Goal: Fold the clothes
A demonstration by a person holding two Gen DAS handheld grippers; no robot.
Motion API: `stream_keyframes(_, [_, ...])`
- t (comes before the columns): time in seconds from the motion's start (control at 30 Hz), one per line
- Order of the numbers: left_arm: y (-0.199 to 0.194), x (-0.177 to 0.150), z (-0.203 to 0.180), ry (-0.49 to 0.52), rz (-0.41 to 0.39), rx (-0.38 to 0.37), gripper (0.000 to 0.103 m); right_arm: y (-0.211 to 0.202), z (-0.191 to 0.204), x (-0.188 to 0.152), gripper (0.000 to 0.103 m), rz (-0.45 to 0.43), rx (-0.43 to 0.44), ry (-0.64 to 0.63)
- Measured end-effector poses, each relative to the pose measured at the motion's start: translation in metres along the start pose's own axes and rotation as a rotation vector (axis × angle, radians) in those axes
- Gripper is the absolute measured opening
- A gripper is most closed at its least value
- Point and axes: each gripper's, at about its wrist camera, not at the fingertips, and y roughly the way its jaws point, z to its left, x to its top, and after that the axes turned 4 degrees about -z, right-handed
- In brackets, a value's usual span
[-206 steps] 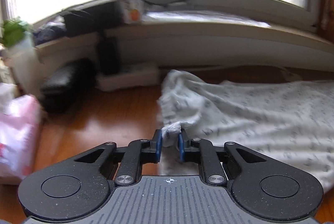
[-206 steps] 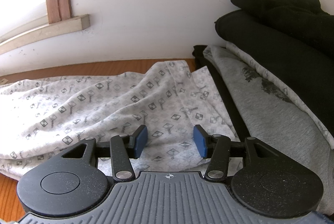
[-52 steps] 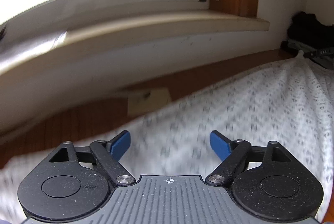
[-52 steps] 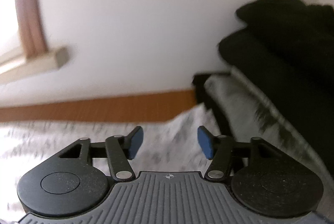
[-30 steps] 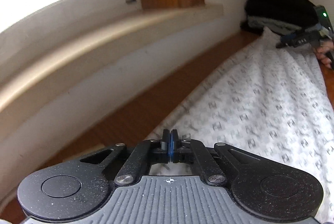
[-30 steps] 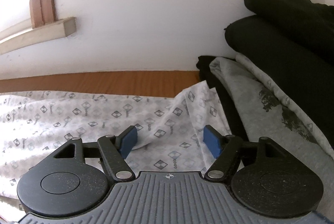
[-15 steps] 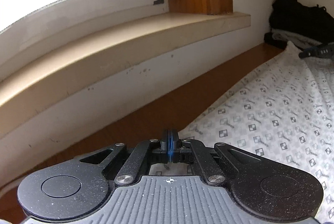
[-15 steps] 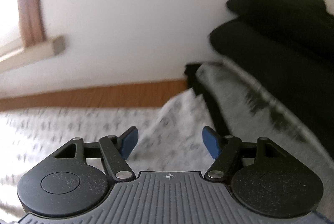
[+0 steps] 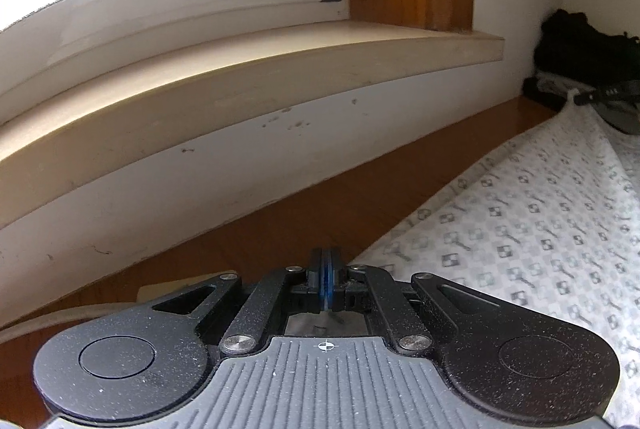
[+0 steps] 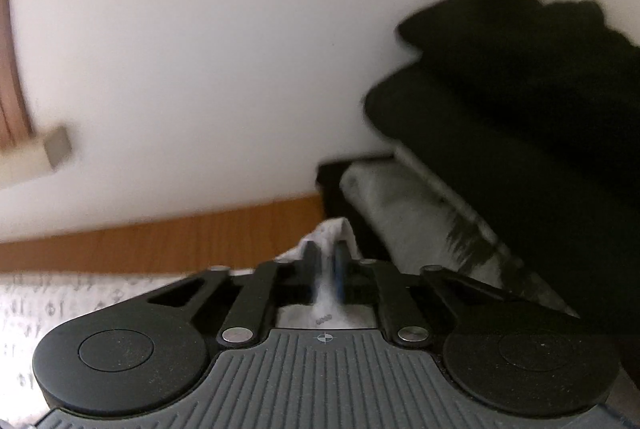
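Observation:
A white cloth with a small grey print (image 9: pixel 540 229) lies spread on the wooden floor (image 9: pixel 280 221). My left gripper (image 9: pixel 326 275) is shut at the cloth's near edge, and a bit of fabric shows under its pads. The far corner of the cloth rises to a peak where my right gripper (image 9: pixel 580 100) pinches it. In the blurred right wrist view, my right gripper (image 10: pixel 325 267) is shut on that corner of the cloth (image 10: pixel 332 233), which pokes up between the pads.
A window sill (image 9: pixel 240 89) and a white wall run along the far side of the floor. A stack of black clothes (image 10: pixel 520 109) on a grey garment (image 10: pixel 420 221) sits in the corner just right of my right gripper.
My right gripper, open half a second ago, has shut on the cloth's corner. My left gripper stays shut on the near edge and has shifted only slightly.

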Motion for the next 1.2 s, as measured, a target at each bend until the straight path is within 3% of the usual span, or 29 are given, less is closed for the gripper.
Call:
stream_keyframes(0.03, [-0.001, 0.001, 0.000, 0.001, 0.004, 0.008, 0.002, 0.001, 0.003, -0.001, 0.043, 0.017, 0.000, -0.021])
stream_keyframes(0.1, [-0.008, 0.002, 0.002, -0.017, -0.003, 0.011, 0.011, -0.008, 0.009, -0.004, 0.051, -0.010, 0.011, -0.052])
stream_keyframes(0.2, [-0.029, 0.007, 0.003, -0.025, -0.023, 0.027, 0.041, -0.031, 0.022, -0.009, 0.051, -0.045, 0.096, -0.051])
stream_keyframes(0.23, [-0.038, 0.009, 0.003, -0.027, -0.030, 0.039, 0.061, -0.040, 0.028, -0.012, 0.051, -0.052, 0.131, -0.048])
stream_keyframes(0.27, [-0.048, 0.009, 0.003, -0.037, -0.038, 0.039, 0.072, -0.048, 0.034, -0.015, 0.051, -0.058, 0.167, -0.044])
stream_keyframes(0.37, [-0.077, 0.006, 0.003, -0.074, -0.060, 0.027, 0.078, -0.072, 0.056, -0.023, 0.051, -0.067, 0.284, -0.037])
stream_keyframes(0.47, [-0.102, -0.002, -0.002, -0.111, -0.066, 0.019, 0.081, -0.091, 0.097, -0.032, 0.055, -0.020, 0.447, -0.070])
stream_keyframes(0.67, [-0.137, -0.030, -0.014, -0.173, -0.063, 0.037, 0.087, -0.130, 0.188, -0.059, 0.062, 0.065, 0.600, -0.225])
stream_keyframes(0.73, [-0.147, -0.041, -0.015, -0.189, -0.066, 0.041, 0.088, -0.140, 0.212, -0.064, 0.069, 0.060, 0.635, -0.250])
stream_keyframes(0.93, [-0.153, -0.072, -0.007, -0.229, -0.052, 0.085, 0.088, -0.141, 0.246, -0.071, 0.074, 0.086, 0.692, -0.239])
stream_keyframes(1.2, [-0.160, -0.097, 0.007, -0.281, -0.049, 0.159, 0.088, -0.136, 0.276, -0.096, 0.082, 0.078, 0.598, -0.395])
